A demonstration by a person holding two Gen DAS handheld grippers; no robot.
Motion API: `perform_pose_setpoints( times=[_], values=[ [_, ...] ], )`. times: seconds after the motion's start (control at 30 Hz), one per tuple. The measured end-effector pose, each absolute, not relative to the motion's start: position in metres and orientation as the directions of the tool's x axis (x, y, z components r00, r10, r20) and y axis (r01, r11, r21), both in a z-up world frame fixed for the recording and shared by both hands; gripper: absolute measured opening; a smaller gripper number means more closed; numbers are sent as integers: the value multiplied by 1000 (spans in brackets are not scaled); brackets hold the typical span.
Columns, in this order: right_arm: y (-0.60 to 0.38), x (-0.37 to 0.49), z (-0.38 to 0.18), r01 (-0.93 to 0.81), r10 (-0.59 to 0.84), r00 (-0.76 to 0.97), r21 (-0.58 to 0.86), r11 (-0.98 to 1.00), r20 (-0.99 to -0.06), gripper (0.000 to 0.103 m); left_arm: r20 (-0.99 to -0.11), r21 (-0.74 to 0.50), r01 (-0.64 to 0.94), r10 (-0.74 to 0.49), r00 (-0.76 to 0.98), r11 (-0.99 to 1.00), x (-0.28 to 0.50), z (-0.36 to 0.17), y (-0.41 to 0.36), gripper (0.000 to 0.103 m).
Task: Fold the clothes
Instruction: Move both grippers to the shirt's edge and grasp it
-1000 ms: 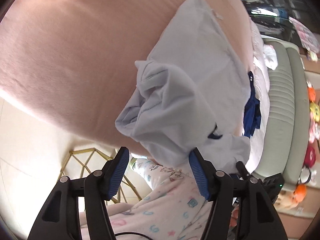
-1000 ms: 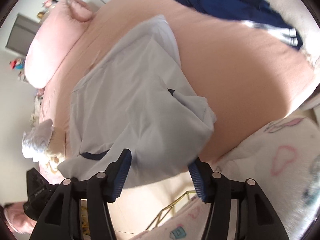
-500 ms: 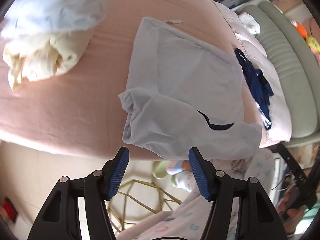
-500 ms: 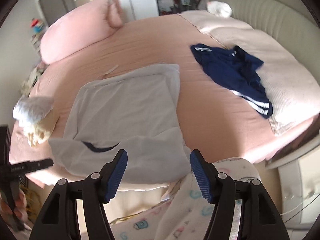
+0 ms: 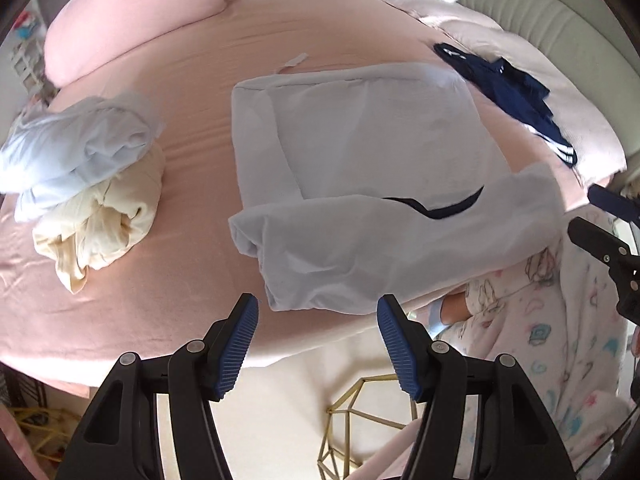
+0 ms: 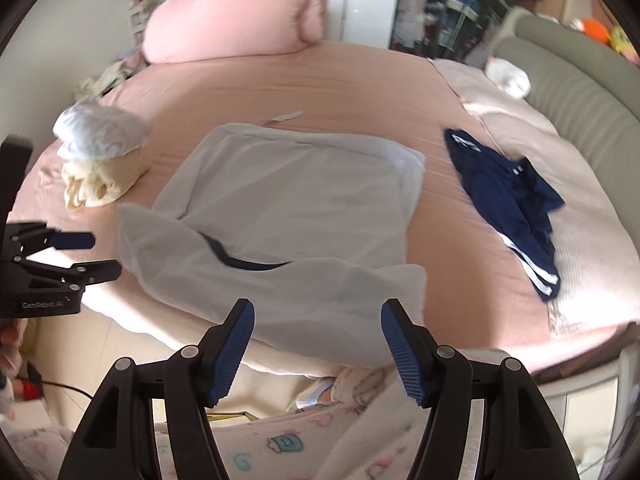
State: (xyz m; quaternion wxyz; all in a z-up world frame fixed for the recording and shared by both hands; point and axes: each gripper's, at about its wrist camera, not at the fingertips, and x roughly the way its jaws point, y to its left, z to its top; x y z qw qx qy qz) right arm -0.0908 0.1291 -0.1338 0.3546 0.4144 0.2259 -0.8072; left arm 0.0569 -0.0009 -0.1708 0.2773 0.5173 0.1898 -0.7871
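Since the earlier frames both grippers have drawn back and up from the shirt [image 5: 360,168] and rolled level, so the whole bed now shows where the shirt alone filled the view; the shirt itself has been left lying with its near part folded over. The shirt, pale grey with a dark collar [image 5: 440,206], lies at the near edge of the pink bed [image 5: 192,80], sides tucked in, the folded band slightly overhanging the edge. The left gripper [image 5: 318,342] stands about half open and empty, above the near left corner of the shirt without touching it. The right gripper [image 6: 316,344] is also empty, jaws parted somewhat wider after opening further in the last second, hovering over the near right corner. To the left sits a heap of pale blue and cream clothes [image 5: 84,176]; to the right, apart from the shirt, lies a navy garment [image 6: 508,200] with white stripes. A pink bolster [image 6: 236,16] lies at the far side, a grey headboard [image 6: 580,92] on the right. Risk: the overhanging band may slide off the bed, since nothing holds it. A grip on one layer only would likely drag the fold open; uneven pulls from the two grippers would skew the edges.
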Motion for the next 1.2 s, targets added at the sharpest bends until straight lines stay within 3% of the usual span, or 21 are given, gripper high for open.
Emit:
perform_pose_setpoints(
  times=[0.13, 0.7, 0.87, 1.03, 1.2],
  values=[
    [120, -79, -144, 795, -369, -391, -107, -598, -844, 66, -919, 32, 574, -249, -304, -818, 51, -175, 3, 60],
    [102, -31, -192, 837, -205, -526, -459, -299, -826, 66, -791, 480, 252, -539, -289, -840, 44, -197, 47, 60],
    [101, -24, -204, 791, -159, -610, -584, -185, -776, 66, -603, 748, 66, -717, -350, -661, 48, -210, 69, 60],
    [100, -13, -227, 716, -130, -692, -698, 1, -710, 65, -416, 907, -136, -790, -451, -399, 54, -242, 100, 61],
    [100, -1, -246, 640, -145, -742, -756, 137, -655, 65, -309, 942, -290, -774, -553, -168, 71, -278, 121, 81]
  ],
)
